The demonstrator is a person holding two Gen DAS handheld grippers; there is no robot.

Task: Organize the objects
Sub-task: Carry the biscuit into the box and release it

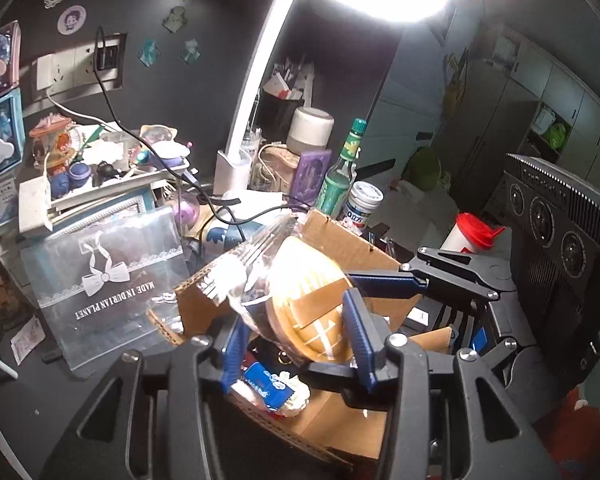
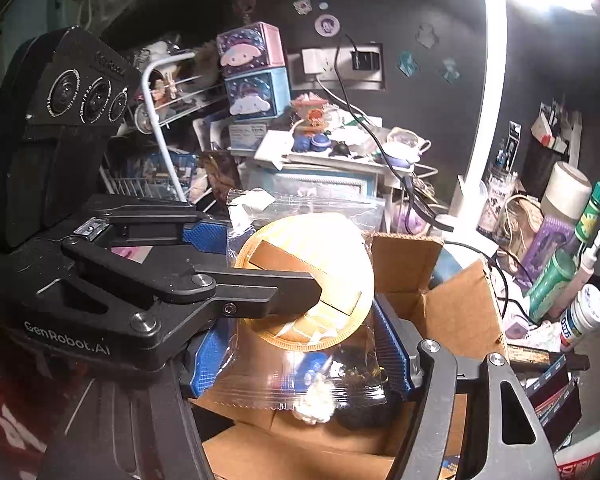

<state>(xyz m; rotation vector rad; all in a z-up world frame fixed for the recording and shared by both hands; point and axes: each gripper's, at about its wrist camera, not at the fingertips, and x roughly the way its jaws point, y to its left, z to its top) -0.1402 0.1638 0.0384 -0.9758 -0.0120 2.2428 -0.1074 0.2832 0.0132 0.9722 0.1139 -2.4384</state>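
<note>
Your jaws on both grippers pinch one clear bag holding a round wooden disc: right gripper at its sides, left gripper too. It hangs above the open cardboard box, desk lamp beyond.

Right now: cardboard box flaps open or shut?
Open. The cardboard box has its flaps standing up, and loose items show inside, below the bagged disc held above it.

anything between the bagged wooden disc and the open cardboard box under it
Nothing visible blocks it. The bagged wooden disc hangs right above the open cardboard box, gripped by the left gripper and right gripper. The box already holds a blue packet, which only takes up some floor space.
</note>
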